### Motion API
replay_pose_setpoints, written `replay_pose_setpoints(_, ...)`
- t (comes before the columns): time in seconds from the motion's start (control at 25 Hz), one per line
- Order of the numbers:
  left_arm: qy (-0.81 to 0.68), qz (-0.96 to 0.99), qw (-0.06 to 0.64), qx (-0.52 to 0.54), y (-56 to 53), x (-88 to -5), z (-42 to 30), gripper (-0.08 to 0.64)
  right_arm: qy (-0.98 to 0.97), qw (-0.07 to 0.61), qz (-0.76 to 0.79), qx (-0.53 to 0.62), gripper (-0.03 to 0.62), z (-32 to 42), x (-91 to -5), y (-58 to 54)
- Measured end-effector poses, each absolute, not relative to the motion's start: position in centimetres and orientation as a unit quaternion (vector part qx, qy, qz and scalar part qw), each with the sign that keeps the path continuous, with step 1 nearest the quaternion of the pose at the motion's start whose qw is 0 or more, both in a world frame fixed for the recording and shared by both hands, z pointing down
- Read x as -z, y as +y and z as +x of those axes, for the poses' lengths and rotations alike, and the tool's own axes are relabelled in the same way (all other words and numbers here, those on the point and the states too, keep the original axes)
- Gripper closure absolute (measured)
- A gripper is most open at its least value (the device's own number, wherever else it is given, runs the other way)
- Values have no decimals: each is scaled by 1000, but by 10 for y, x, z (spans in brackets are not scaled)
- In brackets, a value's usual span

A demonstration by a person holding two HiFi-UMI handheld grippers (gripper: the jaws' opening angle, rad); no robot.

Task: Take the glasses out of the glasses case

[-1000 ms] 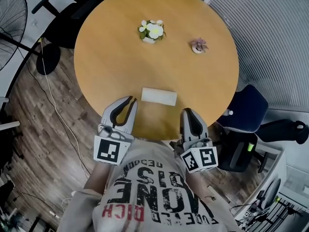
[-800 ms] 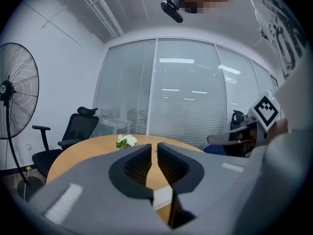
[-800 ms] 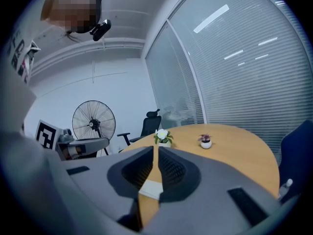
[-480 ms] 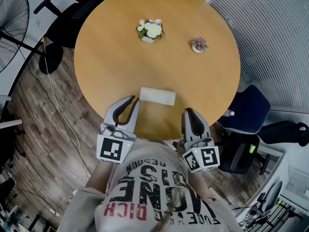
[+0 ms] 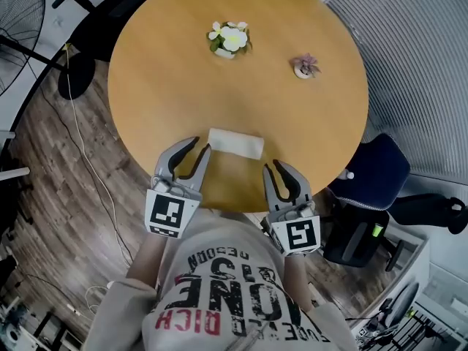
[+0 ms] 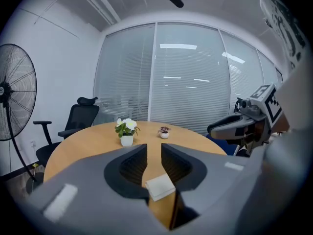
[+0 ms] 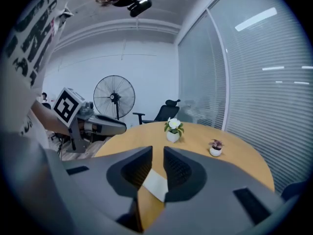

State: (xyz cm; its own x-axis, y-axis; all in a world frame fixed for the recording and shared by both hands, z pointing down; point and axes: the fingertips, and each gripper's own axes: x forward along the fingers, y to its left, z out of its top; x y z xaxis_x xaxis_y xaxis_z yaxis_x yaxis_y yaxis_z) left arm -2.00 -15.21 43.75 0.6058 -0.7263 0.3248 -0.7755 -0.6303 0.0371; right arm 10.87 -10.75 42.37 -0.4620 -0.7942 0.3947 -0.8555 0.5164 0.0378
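Note:
A closed white glasses case (image 5: 235,143) lies flat near the front edge of the round wooden table (image 5: 168,86). My left gripper (image 5: 199,145) hovers just left of the case's left end. Its jaws are opening, with nothing between them. In the left gripper view the case (image 6: 159,186) shows through the gap of the left gripper (image 6: 154,148). My right gripper (image 5: 276,165) is over the table edge, to the right of the case and nearer me. Its jaws stand a narrow gap apart and empty. The right gripper view shows the case (image 7: 155,184) beyond the right gripper (image 7: 157,151).
A white pot of white flowers (image 5: 228,41) and a small pot with a pink plant (image 5: 303,66) stand at the table's far side. A blue chair (image 5: 369,170) is at the right. A floor fan (image 5: 14,6) and a black chair are at the left.
Both grippers have moved forward over the table edge towards the case. The left jaws have spread wider, and the right jaws have parted a little.

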Motion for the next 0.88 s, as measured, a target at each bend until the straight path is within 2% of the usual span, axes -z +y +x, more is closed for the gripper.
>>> replay_pose_setpoints(0.2, -406, 887, 117, -188, -150, -479, -18, 446, -853, 235, 460, -70, 491, 109, -452, -118)
replay_pose_setpoints(0.56, -369, 874, 154, -276, -140, -548, -14, 423, -850, 328, 407, -62, 477, 103, -509, -132)
replay_pose_setpoints(0.88, -322, 869, 149, -345, -142, -588, -4, 392, -836, 414, 359, -46, 459, 105, -549, -131)
